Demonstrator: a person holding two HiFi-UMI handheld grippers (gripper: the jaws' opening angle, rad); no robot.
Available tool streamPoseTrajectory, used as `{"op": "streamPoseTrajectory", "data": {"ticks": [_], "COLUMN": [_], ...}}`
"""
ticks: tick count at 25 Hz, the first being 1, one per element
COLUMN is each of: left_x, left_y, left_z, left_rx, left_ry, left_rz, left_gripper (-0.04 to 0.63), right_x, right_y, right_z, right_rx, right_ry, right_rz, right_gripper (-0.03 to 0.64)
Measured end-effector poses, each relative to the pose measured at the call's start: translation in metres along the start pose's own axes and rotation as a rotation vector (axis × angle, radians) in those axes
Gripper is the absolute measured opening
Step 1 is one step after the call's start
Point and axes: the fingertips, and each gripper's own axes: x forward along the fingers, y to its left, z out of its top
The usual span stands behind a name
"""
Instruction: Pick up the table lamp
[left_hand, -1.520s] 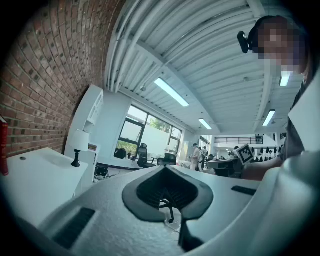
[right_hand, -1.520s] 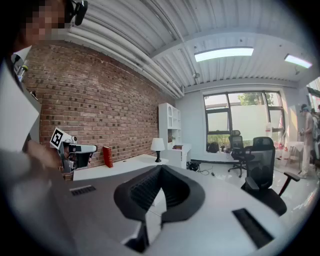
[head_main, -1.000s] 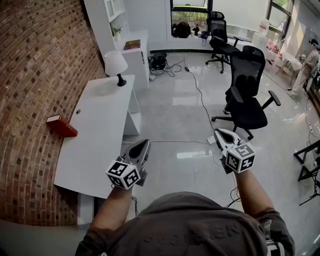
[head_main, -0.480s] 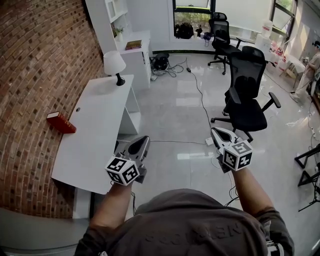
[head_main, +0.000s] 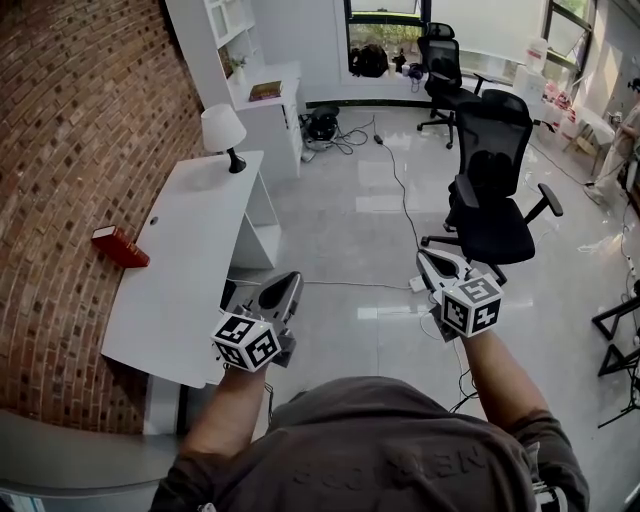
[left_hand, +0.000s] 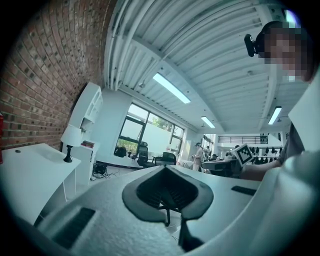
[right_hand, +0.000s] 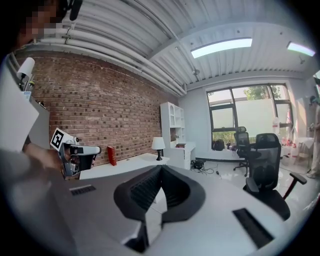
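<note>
Approach step, prob: lamp (head_main: 223, 132) is standing at counter's (head_main: 180, 270) far end, well apart from L gripper (head_main: 289, 280) & R gripper (head_main: 427, 260). Both fingers are sitting closed, empty. Next is calling for closing in, then opening round it.

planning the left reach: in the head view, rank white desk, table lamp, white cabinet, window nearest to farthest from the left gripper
From the left gripper:
1. white desk, beside it, left
2. table lamp, desk's far end
3. white cabinet, just beyond the lamp
4. window, back wall
</note>
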Motion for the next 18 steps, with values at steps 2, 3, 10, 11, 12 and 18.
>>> {"op": "streamPoseTrajectory", "data": {"ticks": [2,3,10,11,12,18], "left_x": [0.008,0.012,0.047,0.052,0.058,0.090], "left_y": [0.004,0.008,0.066,0.080,0.096,0.205], "left_z": [0.000,0.001,0.003,0.004,0.007,0.032], "left_rx": [0.012,0.014,-0.006,-0.006,-0.006,-0.010], "left_ry": [0.007,0.008,0.011,0.010,0.008,0.026], "left_rz": [-0.005,-0.008,-0.063,-0.074,-0.084,-0.144], "left_gripper": [0.002,0.002,0.002,0.002,0.002,0.002], "right_x": [0.007,0.011,0.070,0.083,0.097,0.203], "right_y": [-0.003,-0.005,-0.011,-0.012,-0.013,-0.006], "right_z": [0.001,0.002,0.008,0.010,0.012,0.044], "right_rx": [0.000,0.001,-0.007,-0.009,-0.011,-0.010], "right_ry": [-0.001,0.000,0.024,0.026,0.024,-0.007], "right_rz": [0.000,-0.001,-0.035,-0.043,-0.050,-0.089], "right_gripper": [-0.006,-0.006,-0.006,-0.006,-0.006,-0.006]}}
